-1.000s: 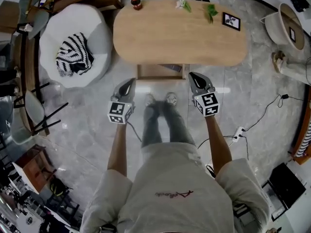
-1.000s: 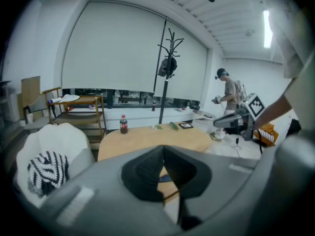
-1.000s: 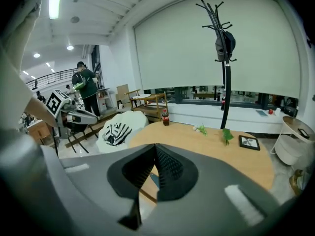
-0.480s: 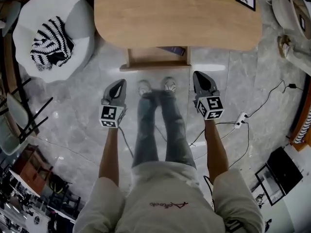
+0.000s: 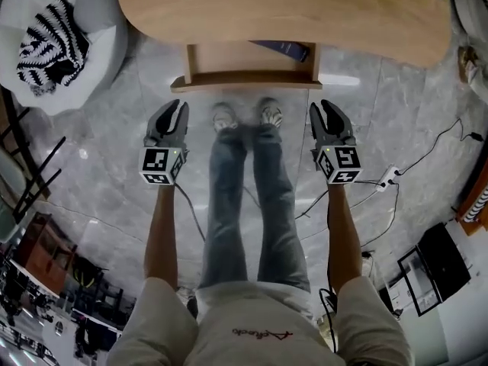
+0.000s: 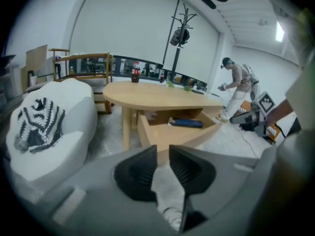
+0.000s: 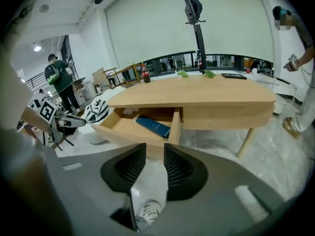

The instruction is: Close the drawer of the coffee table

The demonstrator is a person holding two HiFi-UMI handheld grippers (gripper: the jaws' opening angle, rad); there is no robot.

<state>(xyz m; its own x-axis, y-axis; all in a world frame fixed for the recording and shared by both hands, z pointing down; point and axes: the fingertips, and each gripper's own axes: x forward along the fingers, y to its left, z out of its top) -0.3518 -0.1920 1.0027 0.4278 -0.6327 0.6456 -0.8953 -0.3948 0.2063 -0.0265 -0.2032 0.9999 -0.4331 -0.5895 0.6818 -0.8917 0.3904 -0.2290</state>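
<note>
Your left gripper point(image 5: 174, 110) and right gripper point(image 5: 323, 107) have dropped lower, jaws just opening, slightly spread and empty. The drawer point(image 5: 244, 78) stands pulled out from the table point(image 5: 267, 6), ahead between them, its front crosswise, equally near both

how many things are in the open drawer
2: a dark blue book toward the right of the drawer, and a small pale item in its back left corner. More may be hidden under the tabletop.
</note>
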